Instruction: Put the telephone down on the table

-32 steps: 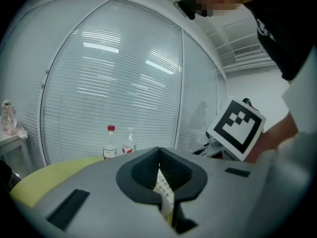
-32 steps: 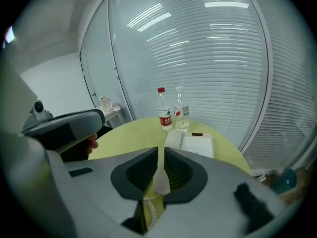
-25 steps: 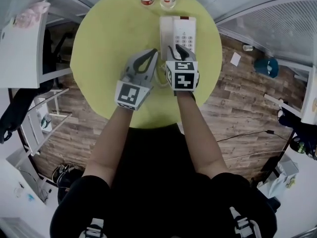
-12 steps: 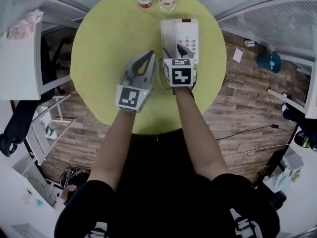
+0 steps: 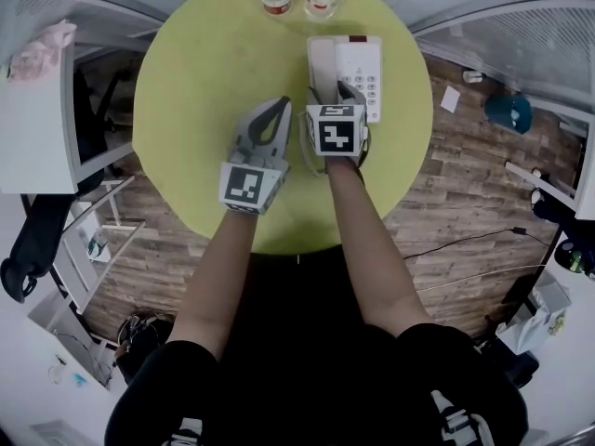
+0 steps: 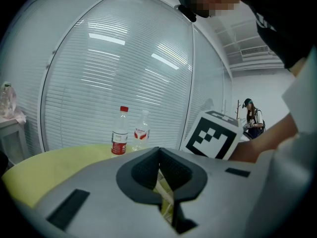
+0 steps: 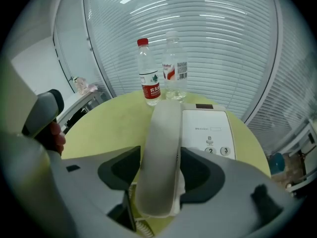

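The right tool (image 7: pixel 158 170) stands released. Its jaws have just been opening and now sit wide, with the handset (image 7: pixel 161 143) lying lengthwise between them. No pad clearly presses the handset, though the right pad is very close to its edge. The left tool (image 6: pixel 159 151) is clenched on nothing, just beside the right one over the desk (image 5: pixel 204 91).

The handset looks to rest along the left side of the telephone (image 7: pixel 208 128). The base sits on the desk toward its far edge, ahead and right of the jaws. A red-capped bottle (image 7: pixel 150 73) and a clear bottle (image 7: pixel 174 68) stand a little behind it.

The risk lies in the withdrawal. If the right tool backs off skewed, the close pad may drag the handset out of its cradle. The coiled cord (image 7: pixel 141 228) under the jaws could also snag and tug the telephone.
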The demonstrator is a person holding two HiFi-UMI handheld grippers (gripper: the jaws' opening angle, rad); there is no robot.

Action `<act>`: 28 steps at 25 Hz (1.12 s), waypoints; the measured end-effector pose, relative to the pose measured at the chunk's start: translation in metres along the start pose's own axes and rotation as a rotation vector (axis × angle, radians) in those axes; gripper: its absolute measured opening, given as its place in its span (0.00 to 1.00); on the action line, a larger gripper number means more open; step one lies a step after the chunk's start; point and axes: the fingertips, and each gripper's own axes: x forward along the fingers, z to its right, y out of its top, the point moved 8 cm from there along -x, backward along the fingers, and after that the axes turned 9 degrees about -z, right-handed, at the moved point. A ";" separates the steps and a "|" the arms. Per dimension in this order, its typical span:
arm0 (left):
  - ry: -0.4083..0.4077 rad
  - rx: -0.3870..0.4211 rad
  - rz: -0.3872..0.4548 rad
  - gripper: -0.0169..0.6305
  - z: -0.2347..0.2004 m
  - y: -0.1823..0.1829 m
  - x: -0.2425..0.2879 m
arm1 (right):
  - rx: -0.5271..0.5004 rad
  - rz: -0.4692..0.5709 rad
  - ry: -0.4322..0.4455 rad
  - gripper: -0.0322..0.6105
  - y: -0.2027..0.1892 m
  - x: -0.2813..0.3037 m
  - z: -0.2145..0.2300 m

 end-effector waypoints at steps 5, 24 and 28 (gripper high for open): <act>-0.001 -0.002 0.004 0.05 -0.006 0.001 -0.002 | 0.002 -0.003 -0.026 0.44 0.000 0.004 -0.002; 0.017 -0.014 0.012 0.05 -0.022 0.002 -0.022 | 0.116 0.065 -0.029 0.39 -0.008 0.000 -0.001; 0.024 -0.004 0.013 0.05 -0.023 0.009 -0.031 | 0.117 0.085 -0.031 0.39 -0.006 -0.015 -0.001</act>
